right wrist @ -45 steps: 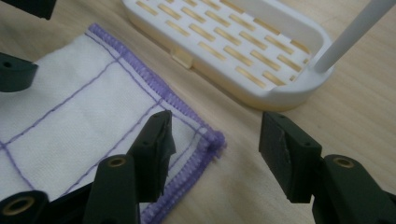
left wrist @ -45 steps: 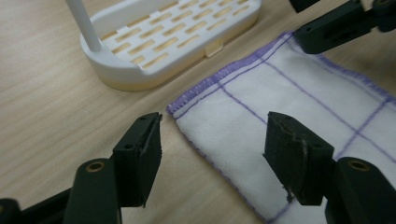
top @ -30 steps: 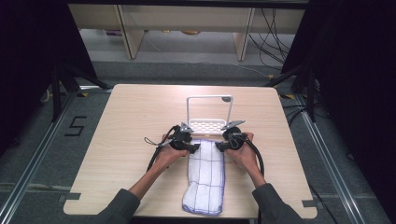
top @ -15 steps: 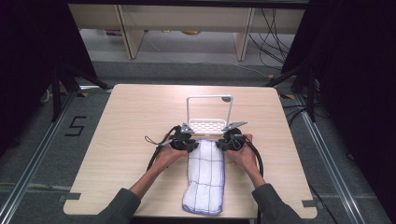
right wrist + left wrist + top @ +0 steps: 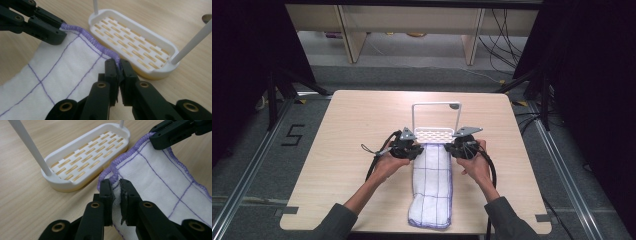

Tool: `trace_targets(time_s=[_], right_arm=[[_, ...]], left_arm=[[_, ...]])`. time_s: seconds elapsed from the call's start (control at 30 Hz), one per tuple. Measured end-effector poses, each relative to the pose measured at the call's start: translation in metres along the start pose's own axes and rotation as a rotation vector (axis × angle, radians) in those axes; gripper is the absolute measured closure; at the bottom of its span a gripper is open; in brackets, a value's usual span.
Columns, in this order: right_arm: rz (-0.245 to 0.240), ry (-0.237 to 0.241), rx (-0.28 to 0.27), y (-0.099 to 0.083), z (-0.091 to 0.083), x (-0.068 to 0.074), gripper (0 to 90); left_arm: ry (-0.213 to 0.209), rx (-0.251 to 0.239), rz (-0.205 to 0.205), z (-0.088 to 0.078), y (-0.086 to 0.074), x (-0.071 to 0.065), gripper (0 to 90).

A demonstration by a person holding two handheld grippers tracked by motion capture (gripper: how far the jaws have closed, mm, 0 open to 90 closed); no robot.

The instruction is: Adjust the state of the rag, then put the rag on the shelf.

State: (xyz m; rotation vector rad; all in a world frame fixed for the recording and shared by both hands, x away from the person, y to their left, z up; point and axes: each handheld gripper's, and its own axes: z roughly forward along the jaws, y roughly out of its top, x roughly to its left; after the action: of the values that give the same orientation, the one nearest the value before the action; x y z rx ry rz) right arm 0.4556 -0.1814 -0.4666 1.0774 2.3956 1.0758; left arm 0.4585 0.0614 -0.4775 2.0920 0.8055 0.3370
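White cloth (image 5: 432,185) was pinched at its far corners by the left gripper (image 5: 116,195) and right gripper (image 5: 118,70), whose jaws had just closed on it; lifting it evenly over the rack (image 5: 435,134) seemed next.

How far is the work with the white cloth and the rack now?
Done: the left gripper and right gripper, jaws just closed, each pinch a far corner of the white cloth. In hand: that edge lifts off the table. Left: probably hanging it over the white rack, whose bar is bare.
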Motion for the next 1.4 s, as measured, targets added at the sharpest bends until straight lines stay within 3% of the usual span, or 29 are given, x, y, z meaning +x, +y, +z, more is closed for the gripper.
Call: trace_targets(time_s=[0.07, 0.1, 0.27, 0.3, 0.53, 0.63, 0.77, 0.97, 1.1, 1.23, 1.4], right_arm=[[-0.027, 0.003, -0.025, 0.003, -0.007, 0.001, 86.4], [-0.021, 0.001, -0.051, 0.005, -0.013, 0.002, 86.4], [-0.036, 0.008, -0.07, 0.006, -0.022, 0.005, 86.4], [-0.02, 0.007, -0.088, 0.006, -0.026, 0.008, 86.4], [-0.046, 0.012, -0.112, 0.008, -0.036, 0.009, 86.4], [-0.024, 0.019, -0.11, 0.008, -0.041, 0.013, 86.5], [-0.047, 0.012, -0.135, 0.009, -0.044, 0.011, 86.4], [-0.044, 0.016, -0.148, 0.013, -0.05, 0.015, 86.4], [-0.033, 0.025, -0.151, 0.016, -0.054, 0.018, 86.4], [-0.065, 0.031, -0.166, 0.018, -0.059, 0.018, 86.4], [-0.061, 0.031, -0.196, 0.022, -0.068, 0.027, 86.4]], left_arm=[[-0.002, -0.019, -0.002, -0.006, 0.004, -0.002, 80.6], [-0.003, -0.029, -0.001, -0.01, 0.006, -0.003, 80.6], [-0.013, -0.039, 0.027, -0.02, 0.01, -0.009, 80.7], [-0.011, -0.039, 0.028, -0.021, 0.011, -0.009, 80.7], [0.001, -0.039, 0.056, -0.029, 0.02, -0.016, 80.6], [-0.001, -0.042, 0.055, -0.032, 0.021, -0.018, 80.6], [-0.004, -0.051, 0.062, -0.038, 0.025, -0.02, 80.6], [-0.002, -0.054, 0.084, -0.046, 0.031, -0.023, 80.6], [-0.011, -0.071, 0.075, -0.05, 0.034, -0.024, 80.6], [-0.01, -0.084, 0.079, -0.055, 0.037, -0.027, 80.6], [-0.006, -0.076, 0.099, -0.068, 0.046, -0.033, 80.4]])
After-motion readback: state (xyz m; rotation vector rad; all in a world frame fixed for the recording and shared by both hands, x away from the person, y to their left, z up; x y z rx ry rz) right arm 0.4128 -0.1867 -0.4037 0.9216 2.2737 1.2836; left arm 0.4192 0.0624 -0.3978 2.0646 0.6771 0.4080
